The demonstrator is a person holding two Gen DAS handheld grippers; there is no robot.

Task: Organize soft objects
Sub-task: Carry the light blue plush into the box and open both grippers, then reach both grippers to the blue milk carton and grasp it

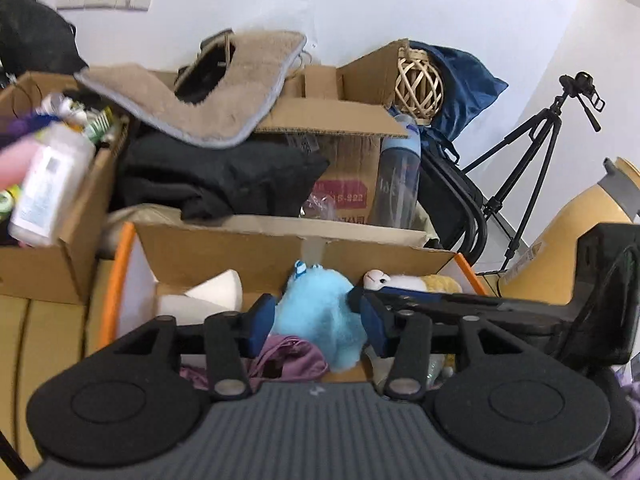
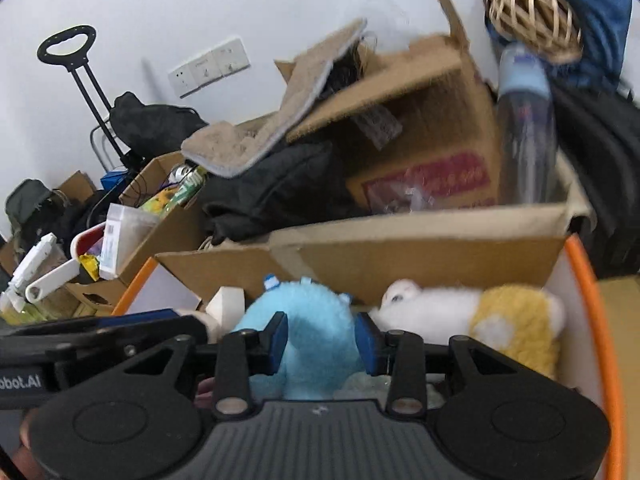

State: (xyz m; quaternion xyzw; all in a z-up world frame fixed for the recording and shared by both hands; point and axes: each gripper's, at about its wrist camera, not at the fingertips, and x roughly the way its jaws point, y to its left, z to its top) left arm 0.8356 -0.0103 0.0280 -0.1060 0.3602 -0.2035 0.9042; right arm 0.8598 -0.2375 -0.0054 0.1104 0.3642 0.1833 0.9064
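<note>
The orange-rimmed box (image 2: 588, 280) is hemmed in: a cardboard flap (image 2: 420, 256) rises along its far edge, and behind that stand a black garment (image 1: 216, 176), a printed carton (image 1: 348, 176) and a water bottle (image 1: 400, 176). Inside, open room is scant. The blue plush toy (image 2: 304, 332) sits near the middle of the box, just beside a white-and-yellow plush (image 2: 472, 316) toward the right edge, with a purple cloth (image 1: 292, 360) at the near edge.

Both grippers point forward and slightly down into the box, side by side. The left gripper (image 1: 318, 322) has its jaws apart, flanking the blue toy. The right gripper (image 2: 322, 336) likewise straddles it, jaws spread; whether the pads (image 2: 280, 336) press the fur cannot be told.
</note>
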